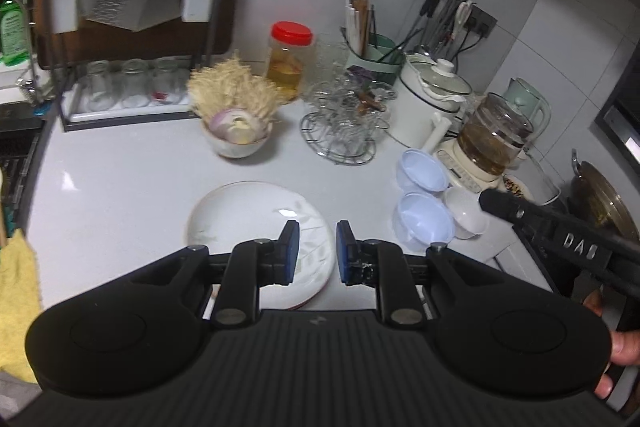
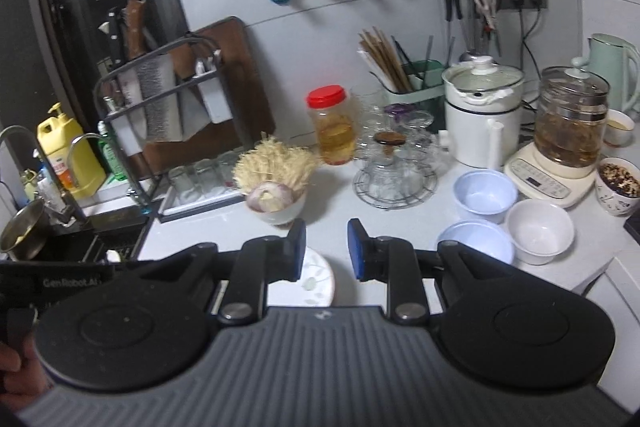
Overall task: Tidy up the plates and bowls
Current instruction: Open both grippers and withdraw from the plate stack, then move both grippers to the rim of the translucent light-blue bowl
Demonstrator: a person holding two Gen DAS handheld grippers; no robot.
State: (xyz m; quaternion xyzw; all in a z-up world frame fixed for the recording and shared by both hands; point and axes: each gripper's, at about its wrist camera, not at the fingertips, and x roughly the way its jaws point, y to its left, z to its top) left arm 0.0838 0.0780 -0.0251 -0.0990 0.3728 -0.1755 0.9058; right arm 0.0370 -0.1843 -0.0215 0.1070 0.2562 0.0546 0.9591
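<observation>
A white plate with a leaf pattern lies on the grey counter, on top of another plate; its edge shows in the right wrist view. My left gripper is open and empty, just above the plate's right rim. Two pale blue bowls and a white bowl stand to the right; in the right wrist view they are the far blue bowl, the near blue bowl and the white bowl. My right gripper is open and empty, left of the bowls. Its body shows in the left wrist view.
A bowl with onion and a straw brush stands behind the plate. A wire rack of glasses, a red-lidded jar, a white pot and a glass kettle line the back. A dish rack and sink are at left.
</observation>
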